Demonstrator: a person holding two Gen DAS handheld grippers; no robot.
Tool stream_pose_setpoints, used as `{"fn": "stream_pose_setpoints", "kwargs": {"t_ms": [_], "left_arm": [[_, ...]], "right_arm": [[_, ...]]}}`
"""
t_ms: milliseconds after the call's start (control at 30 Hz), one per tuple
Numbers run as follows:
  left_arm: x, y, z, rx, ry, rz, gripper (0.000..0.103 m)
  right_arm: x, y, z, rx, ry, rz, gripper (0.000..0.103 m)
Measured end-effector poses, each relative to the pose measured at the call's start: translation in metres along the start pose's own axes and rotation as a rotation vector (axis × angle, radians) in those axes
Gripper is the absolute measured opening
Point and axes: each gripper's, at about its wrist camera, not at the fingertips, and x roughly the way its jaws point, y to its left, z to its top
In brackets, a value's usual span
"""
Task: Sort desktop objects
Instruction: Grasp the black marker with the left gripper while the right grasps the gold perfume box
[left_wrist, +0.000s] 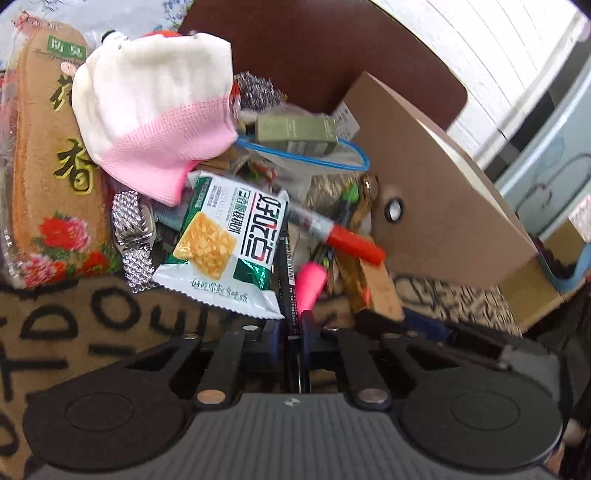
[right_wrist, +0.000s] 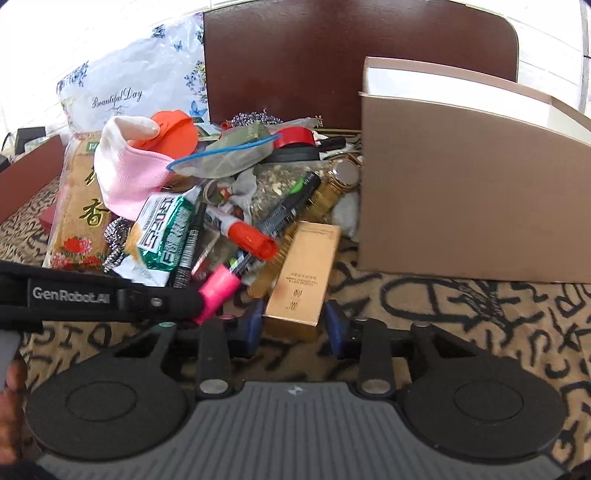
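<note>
Left tool (left_wrist: 290, 330): fingers pressed together, pinching the black pen (left_wrist: 285, 273), whose long axis runs straight ahead between the pads into the pile. Right tool (right_wrist: 293, 323): spread, straddling the near end of the gold box (right_wrist: 304, 271), long axis pointing away from it; not yet closed on it. Each tool is nearest its own item. Cardboard box (right_wrist: 472, 192) stands just right of the pile. Counter (right_wrist: 461, 317): patterned cloth, heavily cluttered; dark chair back behind.

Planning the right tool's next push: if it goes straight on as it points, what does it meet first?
Most likely the gold box: its near end already lies between the open fingers of the right tool. Depth is hard to judge.
</note>
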Motion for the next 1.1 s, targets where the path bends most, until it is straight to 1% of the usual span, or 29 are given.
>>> {"fn": "stream_pose_setpoints", "kwargs": {"t_ms": [67, 200, 267, 300, 333, 400, 433, 467, 500, 567, 600, 667, 700, 733, 767, 800, 833, 867, 900, 933, 1000, 1100], "left_arm": [[-0.006, 0.001, -0.005, 0.010, 0.033, -0.019, 0.009], [-0.014, -0.006, -0.013, 0.074, 0.092, -0.053, 0.010], [-0.013, -0.012, -0.015, 0.098, 0.093, -0.042, 0.017], [-0.011, -0.015, -0.015, 0.107, 0.089, -0.036, 0.025], [-0.009, -0.017, -0.015, 0.112, 0.083, -0.028, 0.033], [-0.004, -0.023, -0.013, 0.125, 0.077, -0.013, 0.040], [-0.002, -0.026, -0.012, 0.136, 0.075, -0.007, 0.043], [0.000, -0.028, -0.011, 0.147, 0.075, 0.001, 0.043], [0.002, -0.030, -0.011, 0.159, 0.075, 0.010, 0.041], [0.004, -0.033, -0.011, 0.191, 0.076, 0.042, 0.029], [0.004, -0.033, -0.011, 0.200, 0.077, 0.053, 0.021], [0.003, -0.031, -0.012, 0.194, 0.077, 0.051, 0.021], [0.004, -0.030, -0.011, 0.188, 0.071, 0.052, 0.024], [0.004, -0.030, -0.011, 0.186, 0.063, 0.053, 0.030], [0.006, -0.030, -0.012, 0.191, 0.060, 0.049, 0.032], [0.007, -0.032, -0.012, 0.207, 0.055, 0.055, 0.031], [0.007, -0.035, -0.013, 0.225, 0.054, 0.063, 0.027], [0.006, -0.037, -0.014, 0.242, 0.052, 0.076, 0.025], [0.006, -0.038, -0.014, 0.250, 0.054, 0.085, 0.012], [0.005, -0.038, -0.014, 0.242, 0.061, 0.077, 0.008], [0.002, -0.037, -0.014, 0.218, 0.064, 0.058, 0.008], [-0.006, -0.042, -0.018, 0.222, 0.054, 0.039, 0.008]], "right_arm": [[-0.010, -0.005, -0.004, -0.003, 0.017, 0.012, 0.032], [-0.024, -0.008, -0.012, -0.037, 0.045, 0.024, 0.032], [-0.025, -0.008, -0.012, -0.042, 0.043, 0.026, 0.034], [-0.024, -0.007, -0.012, -0.043, 0.038, 0.024, 0.041], [-0.022, -0.007, -0.011, -0.044, 0.034, 0.017, 0.045], [-0.018, -0.004, -0.007, -0.045, 0.028, -0.006, 0.046], [-0.016, -0.003, -0.005, -0.052, 0.023, -0.004, 0.046], [-0.013, -0.002, -0.003, -0.060, 0.022, -0.005, 0.046], [-0.010, -0.001, -0.002, -0.068, 0.026, -0.014, 0.046], [-0.001, 0.000, 0.000, -0.084, 0.038, -0.047, 0.046], [0.002, 0.001, 0.000, -0.093, 0.044, -0.056, 0.046], [0.003, 0.002, -0.001, -0.105, 0.037, -0.058, 0.046], [0.003, 0.003, -0.001, -0.106, 0.035, -0.058, 0.046], [0.004, 0.002, -0.001, -0.099, 0.029, -0.056, 0.046], [0.005, -0.001, -0.002, -0.084, 0.018, -0.049, 0.044], [0.005, -0.003, -0.003, -0.069, 0.008, -0.038, 0.038], [0.004, -0.006, -0.005, -0.060, -0.002, -0.034, 0.032], [0.002, -0.008, -0.005, -0.054, -0.004, -0.028, 0.032], [0.001, -0.009, -0.005, -0.050, -0.001, -0.023, 0.032], [-0.001, -0.009, -0.006, -0.052, 0.002, -0.016, 0.032], [-0.006, -0.009, -0.007, -0.052, 0.001, -0.001, 0.031], [-0.018, -0.009, -0.010, -0.042, -0.014, 0.014, 0.031]]}}
